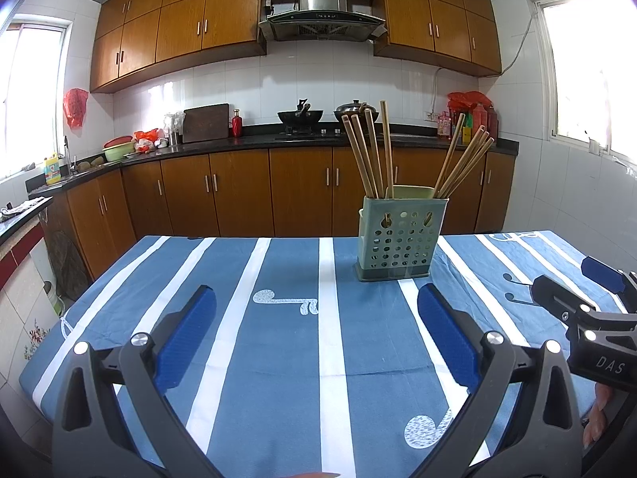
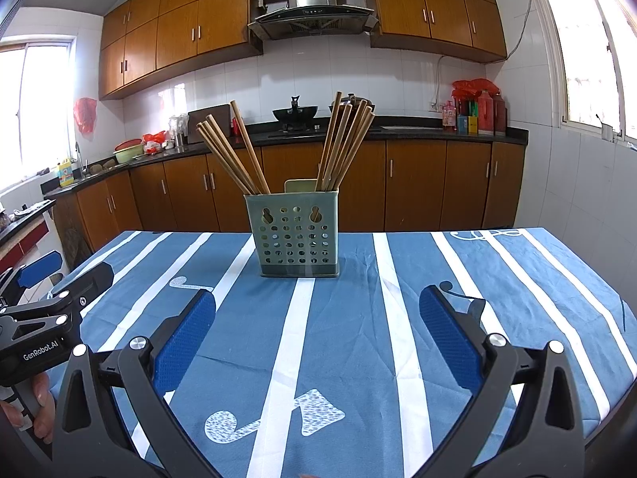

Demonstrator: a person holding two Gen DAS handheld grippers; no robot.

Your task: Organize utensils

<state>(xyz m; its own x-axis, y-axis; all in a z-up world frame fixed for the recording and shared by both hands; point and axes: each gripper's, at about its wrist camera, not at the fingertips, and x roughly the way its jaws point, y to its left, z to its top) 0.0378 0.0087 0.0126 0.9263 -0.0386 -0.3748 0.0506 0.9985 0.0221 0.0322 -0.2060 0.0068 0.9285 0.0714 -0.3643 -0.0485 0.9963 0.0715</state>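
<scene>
A pale green perforated utensil holder (image 1: 400,237) (image 2: 296,235) stands upright on the blue striped tablecloth (image 1: 286,358) (image 2: 358,338). Several wooden chopsticks (image 1: 370,147) (image 2: 239,151) lean out of it in two bunches, one to the left and one to the right (image 1: 464,161) (image 2: 346,143). My left gripper (image 1: 316,306) is open and empty, short of the holder and to its left. My right gripper (image 2: 318,310) is open and empty too, in front of the holder. Each gripper shows at the edge of the other's view (image 1: 577,290) (image 2: 63,275).
The table's far edge lies just behind the holder. Beyond it run brown kitchen cabinets (image 1: 239,187), a dark counter with woks (image 1: 300,116) and bottles (image 2: 477,113). A hand (image 2: 36,406) holds the left gripper's handle. Windows are on both sides.
</scene>
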